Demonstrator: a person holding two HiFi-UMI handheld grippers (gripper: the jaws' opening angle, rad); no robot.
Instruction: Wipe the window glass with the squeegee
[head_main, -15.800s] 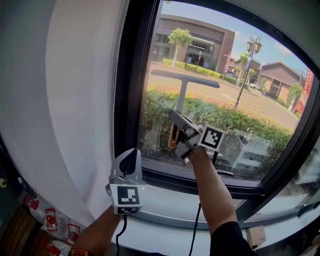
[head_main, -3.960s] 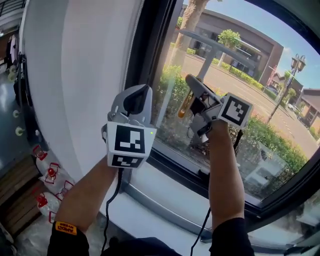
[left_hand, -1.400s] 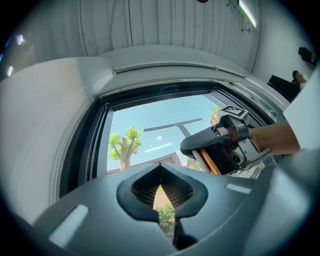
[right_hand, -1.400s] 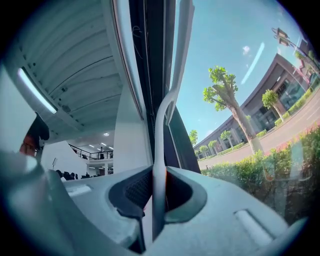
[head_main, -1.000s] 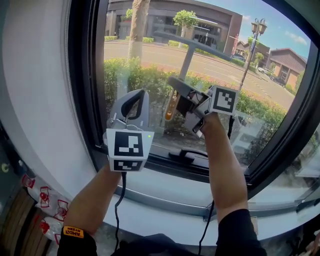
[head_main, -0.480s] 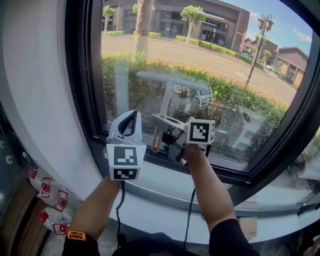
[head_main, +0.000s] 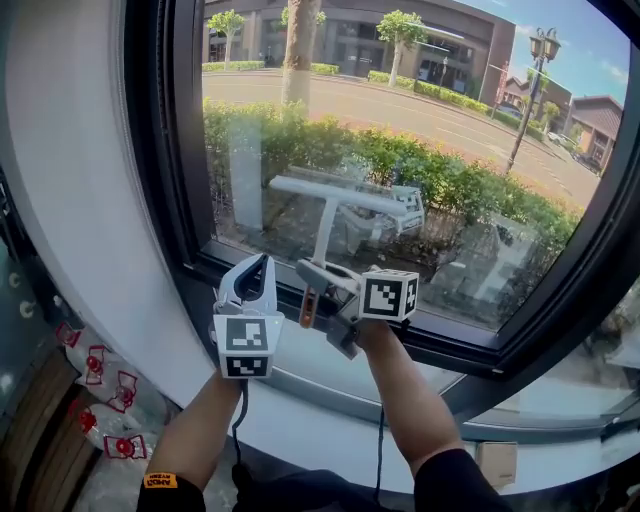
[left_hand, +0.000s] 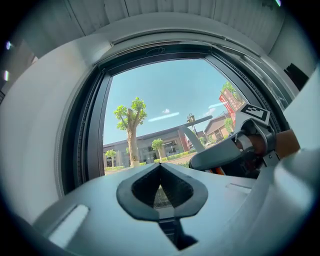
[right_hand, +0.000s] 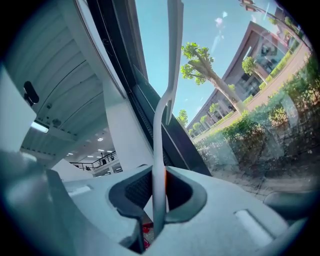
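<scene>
The squeegee (head_main: 328, 203) is a pale T shape with its blade lying across the lower part of the window glass (head_main: 430, 120), its stem running down to an orange-tipped handle. My right gripper (head_main: 318, 288) is shut on that handle just above the bottom frame. In the right gripper view the squeegee stem (right_hand: 166, 100) rises from between the jaws of the right gripper (right_hand: 159, 192). My left gripper (head_main: 252, 292) hangs just left of it, shut and holding nothing. In the left gripper view the left gripper (left_hand: 160, 187) has its pads together, with the squeegee blade (left_hand: 192, 121) to the right.
A black window frame (head_main: 150, 150) borders the glass, with a white sill (head_main: 330, 395) below and a white wall (head_main: 60, 200) to the left. Red-and-white items (head_main: 100, 400) lie on the floor at lower left. Cables (head_main: 240, 420) hang from both grippers.
My right gripper has drawn the squeegee down the glass from mid-pane to near the bottom frame. The left gripper has sunk alongside it, still shut.
</scene>
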